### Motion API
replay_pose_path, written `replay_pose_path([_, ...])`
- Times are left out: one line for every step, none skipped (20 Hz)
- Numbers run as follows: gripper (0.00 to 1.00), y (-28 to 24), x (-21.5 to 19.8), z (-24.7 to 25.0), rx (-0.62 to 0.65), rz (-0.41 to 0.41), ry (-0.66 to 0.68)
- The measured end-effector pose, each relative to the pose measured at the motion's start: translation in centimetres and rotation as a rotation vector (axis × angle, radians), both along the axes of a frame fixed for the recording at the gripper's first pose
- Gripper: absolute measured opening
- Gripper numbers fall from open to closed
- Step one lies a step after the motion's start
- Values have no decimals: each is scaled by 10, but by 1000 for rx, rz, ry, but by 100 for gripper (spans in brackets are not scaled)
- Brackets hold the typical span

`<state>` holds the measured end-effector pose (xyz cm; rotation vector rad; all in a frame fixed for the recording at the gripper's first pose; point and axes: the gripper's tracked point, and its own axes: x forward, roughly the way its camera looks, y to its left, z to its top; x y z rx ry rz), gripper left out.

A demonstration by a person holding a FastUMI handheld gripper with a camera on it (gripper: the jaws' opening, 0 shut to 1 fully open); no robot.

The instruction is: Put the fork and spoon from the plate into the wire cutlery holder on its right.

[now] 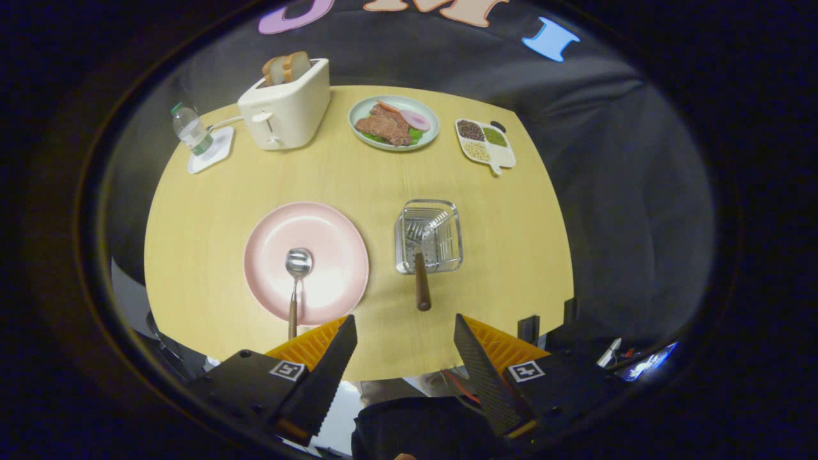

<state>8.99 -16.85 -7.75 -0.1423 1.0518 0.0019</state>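
Note:
A pink plate (332, 249) lies on the wooden table, ahead and left of my fingers. On it rests a spoon (296, 275), bowl toward the far side, its brown handle reaching over the plate's near rim. To the plate's right stands the wire cutlery holder (429, 236). The fork (419, 268) leans in it, tines down inside, brown handle sticking out toward me. My gripper (404, 329) hovers high above the table's near edge, open, nothing between its fingers.
At the back of the table (211, 217) stand a white toaster (285, 108) with bread, a water bottle (191, 130) on a white coaster, a plate of meat (393, 122) and a divided dish of beans (484, 144).

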Motion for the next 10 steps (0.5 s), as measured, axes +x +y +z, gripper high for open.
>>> replay_pose_path([99, 9, -5, 4, 4, 4, -18])
replay_pose_path([99, 18, -9, 8, 12, 10, -40])
replay_pose_path([99, 28, -14, 10, 22, 18, -63])
replay_pose_path([99, 39, -18, 12, 34, 25, -88])
replay_pose_path([99, 48, -20, 12, 45, 32, -113])
replay_pose_path([99, 57, -23, 13, 52, 36, -140])
replay_pose_path([99, 65, -25, 10, 59, 40, -167])
replay_pose_path([99, 71, -27, 8, 63, 35, -194])
replay_pose_path([99, 73, -29, 3, 61, 21, -220])
replay_pose_path([99, 75, -31, -3, 59, 10, -238])
